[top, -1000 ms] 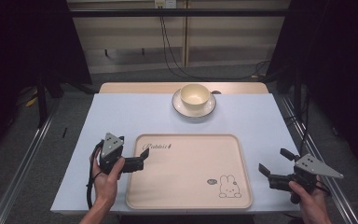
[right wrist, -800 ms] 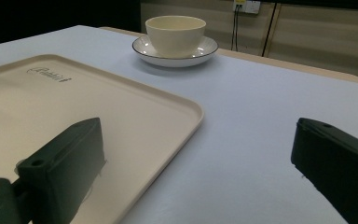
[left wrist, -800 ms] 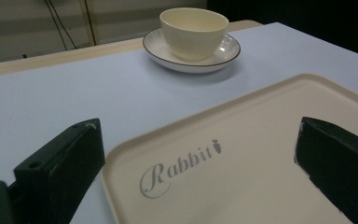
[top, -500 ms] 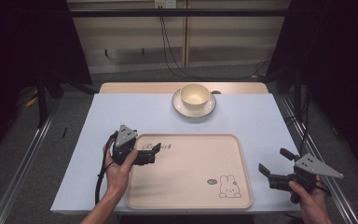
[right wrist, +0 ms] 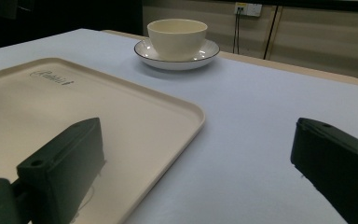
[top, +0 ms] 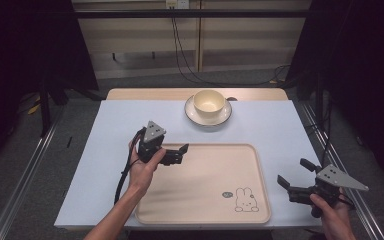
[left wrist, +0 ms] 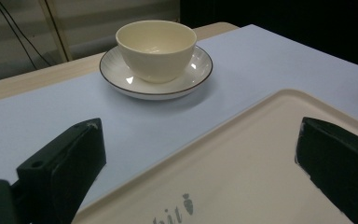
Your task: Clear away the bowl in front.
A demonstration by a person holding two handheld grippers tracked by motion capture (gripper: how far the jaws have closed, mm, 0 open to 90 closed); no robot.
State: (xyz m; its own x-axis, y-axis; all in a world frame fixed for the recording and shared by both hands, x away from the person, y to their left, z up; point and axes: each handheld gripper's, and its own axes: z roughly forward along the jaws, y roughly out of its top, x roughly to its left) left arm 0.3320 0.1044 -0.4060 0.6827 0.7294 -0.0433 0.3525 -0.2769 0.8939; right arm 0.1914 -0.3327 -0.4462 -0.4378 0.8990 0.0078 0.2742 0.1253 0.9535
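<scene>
A cream bowl stands on a white saucer with a dark rim at the far middle of the table. A beige tray with a rabbit drawing lies at the near middle. My left gripper hovers open over the tray's far-left corner, pointing right. In the left gripper view its jaws stand wide apart, with the bowl, saucer and tray ahead. My right gripper is held open right of the tray; its view shows the gripper, tray and bowl.
A pale blue mat covers the table, with bare mat left and right of the tray. A wooden strip runs along the far edge. Metal rails flank the table, and cables hang behind it.
My left gripper has moved away from the person and to the right, from the tray's left edge to above its far-left corner. The right gripper has stayed still.
</scene>
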